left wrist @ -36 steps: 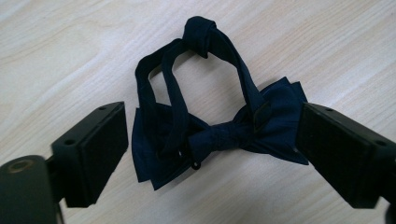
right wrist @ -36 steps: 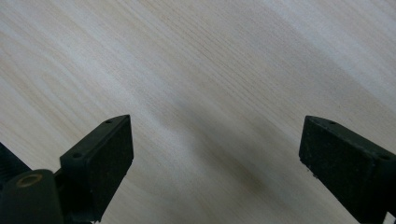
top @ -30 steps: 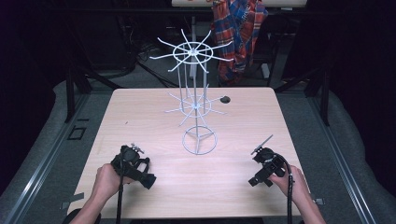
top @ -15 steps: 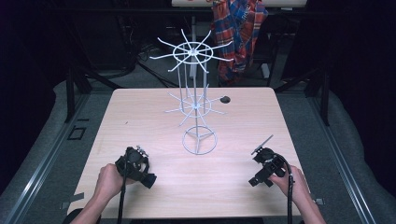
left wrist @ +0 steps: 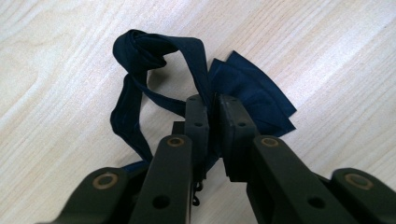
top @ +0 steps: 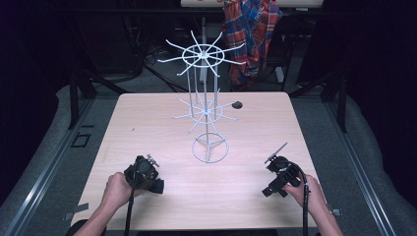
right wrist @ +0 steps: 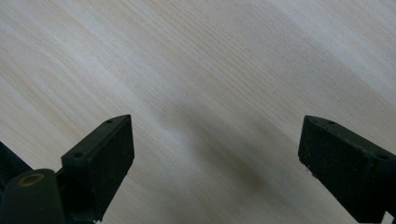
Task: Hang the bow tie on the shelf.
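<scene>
Pale wooden table [top: 196, 196]: left gripper [left wrist: 212, 116] jaws just closed on dark ribbon [left wrist: 140, 70] (right gripper [right wrist: 212, 154] gapes wide).

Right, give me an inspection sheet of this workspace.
Surface: pale wooden table, dry, unmarked.
Job's things: dark blue ribbon lying looped on the table, by the near left edge; white wire rack upright at mid-table, its hooks bare.
Clutter: small dark thing behind the rack, too small to tell.
Grippers: left gripper has just been closing, jaws now pinching the ribbon; right gripper open over bare wood.
Cables: one trails from each gripper towards the person.
Surroundings: dark room, plaid cloth hanging beyond the table, grey floor with rails.
</scene>
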